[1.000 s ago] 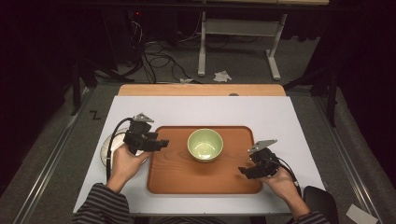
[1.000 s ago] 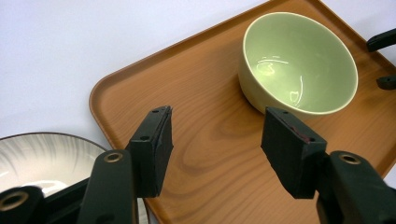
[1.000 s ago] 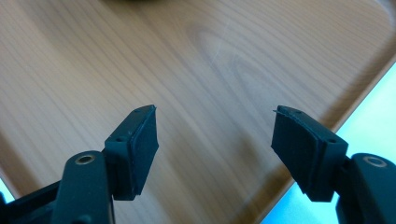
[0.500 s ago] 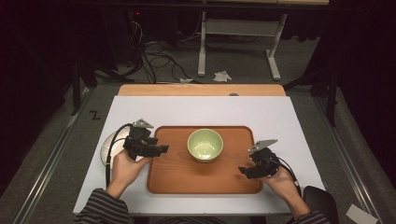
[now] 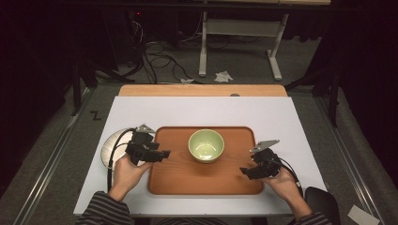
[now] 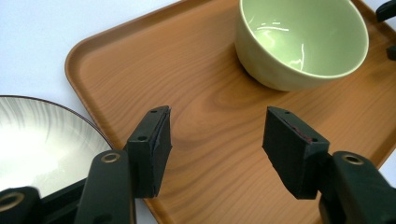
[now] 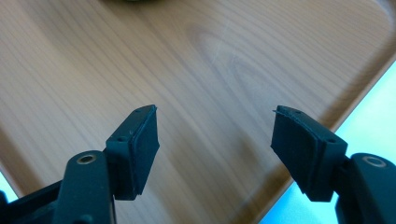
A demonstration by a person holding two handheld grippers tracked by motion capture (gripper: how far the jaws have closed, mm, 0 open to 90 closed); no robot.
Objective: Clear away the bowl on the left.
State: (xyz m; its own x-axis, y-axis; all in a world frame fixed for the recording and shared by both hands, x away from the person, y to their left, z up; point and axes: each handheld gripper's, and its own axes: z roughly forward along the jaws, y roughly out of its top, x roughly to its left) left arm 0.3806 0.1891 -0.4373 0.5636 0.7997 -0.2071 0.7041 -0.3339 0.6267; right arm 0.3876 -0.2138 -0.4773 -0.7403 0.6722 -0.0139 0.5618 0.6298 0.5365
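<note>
Green bowl on tray between both grippers — untouched; left gripper, right gripper jaws released, empty.

bare tray floor before both grippers, green bowl blocking centre, plate beside left edge

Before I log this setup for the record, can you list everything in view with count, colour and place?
bowl: one, pale green, empty, on the tray's far half
tray: one, brown wood-grain, middle of the table
plate: one, white with a dark rim, on the table left of the tray
table: one, white top
left gripper: one, black, jaws open over the tray's left edge
right gripper: one, black, jaws open over the tray's right side
</note>
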